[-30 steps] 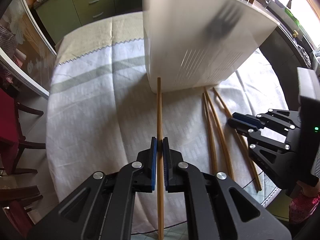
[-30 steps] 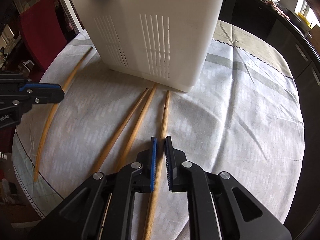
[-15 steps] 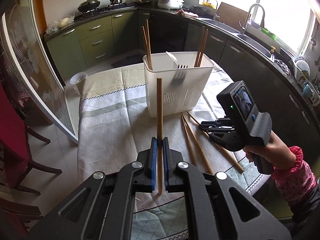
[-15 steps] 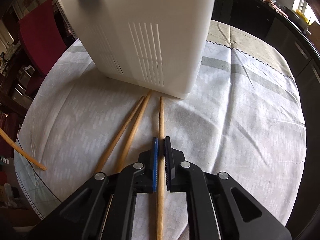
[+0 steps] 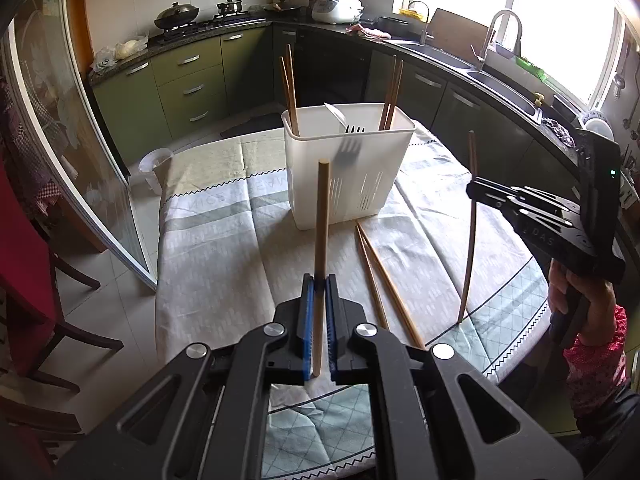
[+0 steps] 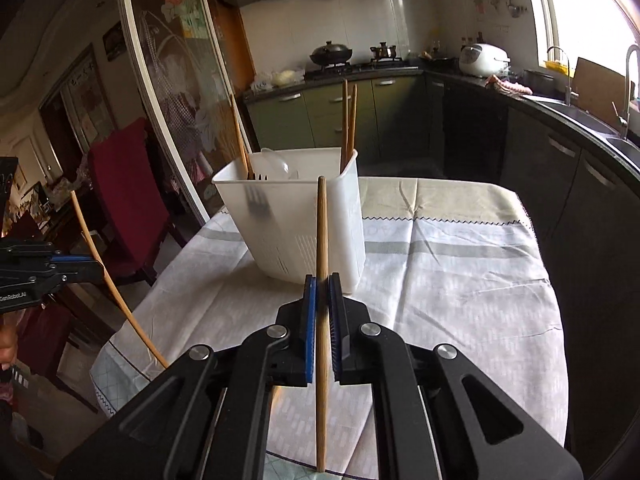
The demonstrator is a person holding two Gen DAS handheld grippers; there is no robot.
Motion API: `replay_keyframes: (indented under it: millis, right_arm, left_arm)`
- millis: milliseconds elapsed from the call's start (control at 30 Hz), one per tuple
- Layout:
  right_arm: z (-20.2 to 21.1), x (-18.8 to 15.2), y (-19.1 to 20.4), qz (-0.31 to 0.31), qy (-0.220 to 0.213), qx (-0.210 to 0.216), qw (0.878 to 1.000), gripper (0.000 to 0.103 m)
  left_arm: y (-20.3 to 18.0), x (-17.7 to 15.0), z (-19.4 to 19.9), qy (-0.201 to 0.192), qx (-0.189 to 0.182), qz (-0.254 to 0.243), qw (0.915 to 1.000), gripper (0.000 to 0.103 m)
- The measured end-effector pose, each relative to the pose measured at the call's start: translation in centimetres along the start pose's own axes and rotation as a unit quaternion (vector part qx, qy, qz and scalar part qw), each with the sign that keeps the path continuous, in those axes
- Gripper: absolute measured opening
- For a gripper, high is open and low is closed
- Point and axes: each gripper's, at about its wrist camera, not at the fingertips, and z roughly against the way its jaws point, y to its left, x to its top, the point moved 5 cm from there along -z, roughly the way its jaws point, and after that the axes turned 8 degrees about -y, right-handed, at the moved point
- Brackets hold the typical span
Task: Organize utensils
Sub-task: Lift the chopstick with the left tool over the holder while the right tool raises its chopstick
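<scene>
Standing upright between both tongs (image 5: 319, 312) (image 6: 322, 312): chopsticks (image 5: 321, 240) (image 6: 321, 248).

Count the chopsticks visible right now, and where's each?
8. One in the left gripper, one in the right gripper, two flat on the tablecloth at and, four upright in the white caddy. More may be hidden inside.

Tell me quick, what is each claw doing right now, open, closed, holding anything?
Left claw: closed on a wooden chopstick, held upright.
Right claw: closed on another chopstick, also lifted upright.
</scene>
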Motion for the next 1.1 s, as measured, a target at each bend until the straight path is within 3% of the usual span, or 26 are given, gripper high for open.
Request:
replay_keyframes:
  millis: [200, 400, 700, 933, 1100]
  right_arm:
    - [6.5, -0.7, 0.0, 0.012, -0.056, -0.004, 0.998, 0.007]
    - [11.2, -2.4, 1.7, 0.036, -0.073, 0.002, 0.997, 0.007]
    - [12.3, 0.0, 2.8, 0.031, -0.096, 0.033, 0.994, 0.007]
    - [12.7, 3.5, 3.6, 0.029, -0.113, 0.050, 0.992, 0.007]
    - [12.4, 6.0, 3.4, 0.021, -0.118, 0.058, 0.991, 0.007]
  left_arm:
    - [-0.3, -0.4, 0.6, -0.005, 0.003, -0.003, 1.0000, 0.006]
    - [-0.5, -0.5, 0.9, -0.006, -0.001, -0.001, 1.0000, 0.006]
    - [-1.2, 0.4, 1.1, -0.003, -0.019, 0.014, 0.9997, 0.006]
    - [-2.2, 3.7, 3.0, -0.042, -0.023, 0.005, 0.9988, 0.006]
    - [-2.5, 8.5, 5.4, -0.087, -0.015, -0.002, 0.9961, 0.006]
